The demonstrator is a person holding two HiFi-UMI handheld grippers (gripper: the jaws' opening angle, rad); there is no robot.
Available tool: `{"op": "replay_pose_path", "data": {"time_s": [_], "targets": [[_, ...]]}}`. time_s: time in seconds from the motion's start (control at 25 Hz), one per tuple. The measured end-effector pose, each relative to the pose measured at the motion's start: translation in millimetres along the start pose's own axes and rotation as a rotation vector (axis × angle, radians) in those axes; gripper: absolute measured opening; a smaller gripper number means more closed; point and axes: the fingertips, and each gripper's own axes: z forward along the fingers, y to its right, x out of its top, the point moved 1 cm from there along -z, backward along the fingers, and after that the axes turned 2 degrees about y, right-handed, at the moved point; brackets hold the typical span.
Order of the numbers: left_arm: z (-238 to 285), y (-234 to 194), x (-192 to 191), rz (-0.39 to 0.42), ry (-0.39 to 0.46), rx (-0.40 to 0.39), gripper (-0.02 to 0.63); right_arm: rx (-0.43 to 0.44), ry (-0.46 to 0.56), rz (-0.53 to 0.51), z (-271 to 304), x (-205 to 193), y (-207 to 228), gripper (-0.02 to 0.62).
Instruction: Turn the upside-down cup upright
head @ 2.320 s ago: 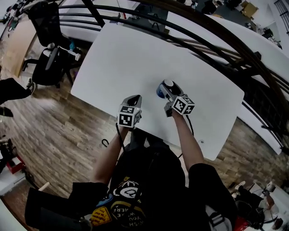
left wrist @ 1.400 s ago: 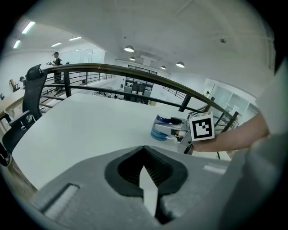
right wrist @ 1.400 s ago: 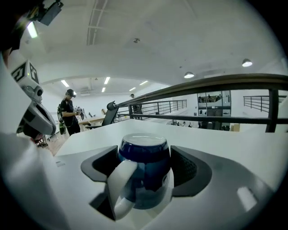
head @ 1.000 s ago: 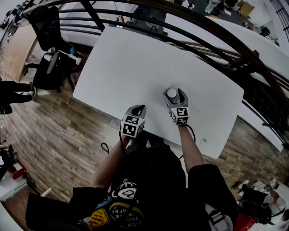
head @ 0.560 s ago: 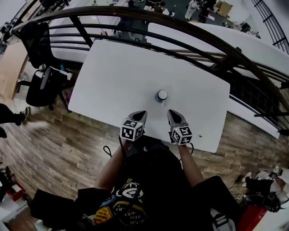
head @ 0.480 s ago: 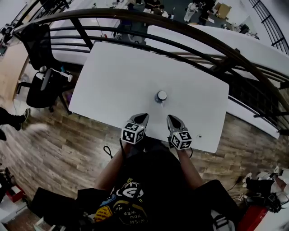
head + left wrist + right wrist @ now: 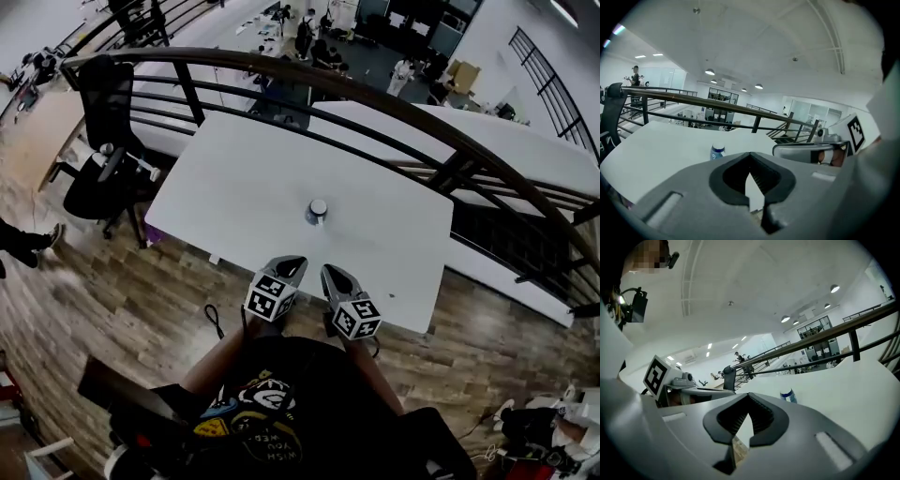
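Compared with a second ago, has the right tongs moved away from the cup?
Yes. The right tongs pulled back from the cup to the near edge of the table, toward the person; the cup now stands alone mid-table.

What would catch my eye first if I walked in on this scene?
A small blue and white cup stands alone near the middle of a big white table. At the table's near edge, a person holds the left gripper and the right gripper side by side. Each carries a black-and-white marker cube, and both have their jaws shut and empty, short of the cup.
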Motion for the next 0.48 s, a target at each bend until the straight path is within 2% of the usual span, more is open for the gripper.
{"op": "replay_pose_path", "data": {"time_s": [0.08,0.24,0.4,0.48], "targets": [[-8.8,30.7,-2.7,-0.023,0.031,0.009,0.003,0.009,-0.004,-0.012,-36.7,-3.0,-6.1,0.002],[-43.1,96.8,-34.7,-0.099,0.061,0.106,0.003,-0.025,-0.007,-0.009,-121.7,-25.4,-6.6,0.002],[-74.1,162.6,-82.1,-0.050,-0.014,0.095,0.003,-0.040,-0.021,0.009,-179.9,-53.3,-11.9,0.002],[-86.4,180.8,-90.6,-0.033,-0.026,0.102,0.003,-0.028,-0.034,0.005,-196.9,-60.4,-20.3,0.002]]}}
